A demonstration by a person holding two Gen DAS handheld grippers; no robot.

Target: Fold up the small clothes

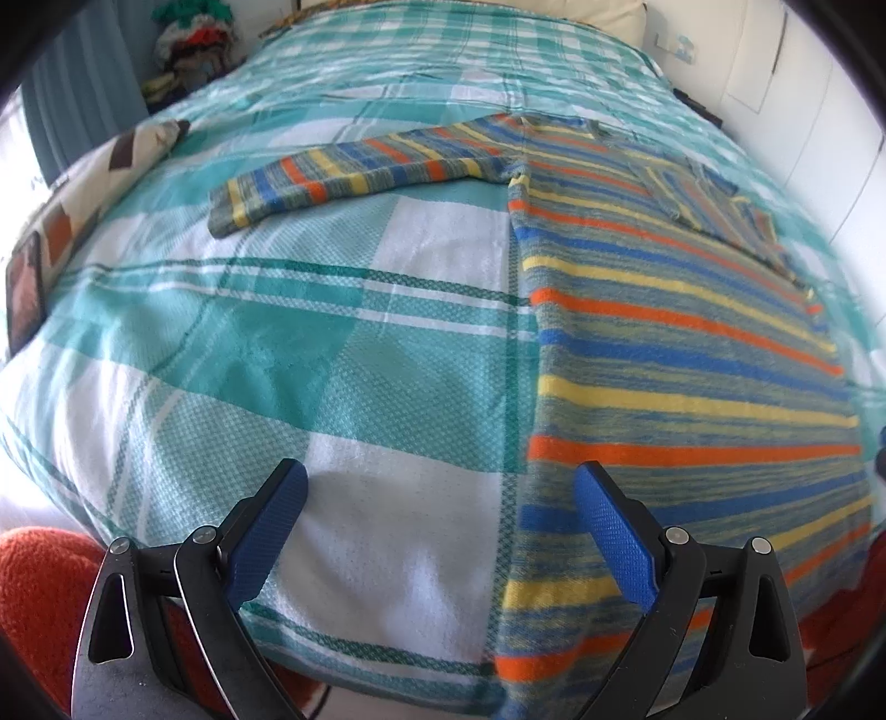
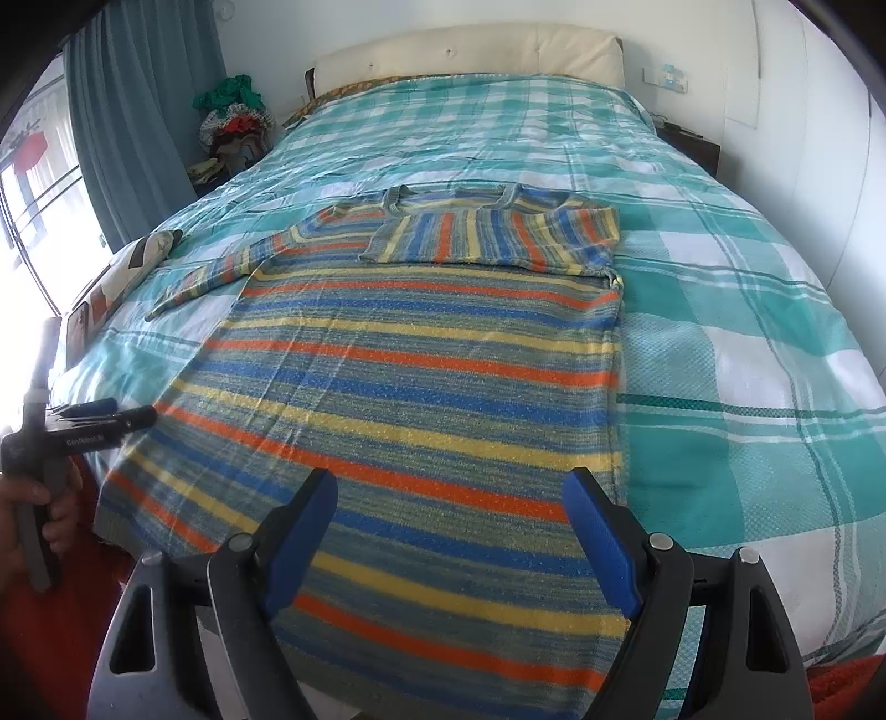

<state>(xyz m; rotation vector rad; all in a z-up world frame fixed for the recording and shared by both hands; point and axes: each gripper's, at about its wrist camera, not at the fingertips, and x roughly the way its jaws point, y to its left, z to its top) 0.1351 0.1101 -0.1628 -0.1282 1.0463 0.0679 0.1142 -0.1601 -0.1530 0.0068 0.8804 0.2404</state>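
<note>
One striped sweater point(image 2: 421, 376) flat on bedspread point(image 2: 747, 343) — one sleeve point(image 2: 493, 235) folded in.

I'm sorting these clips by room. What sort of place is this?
A bedroom, most likely: a made bed with a green plaid bedspread and padded headboard, curtains at a window, and a striped sweater laid out for folding.

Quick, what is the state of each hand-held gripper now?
Left hand-held gripper: open, holding nothing, at the striped sweater's edge.
Right hand-held gripper: open, holding nothing, over the sweater.
</note>
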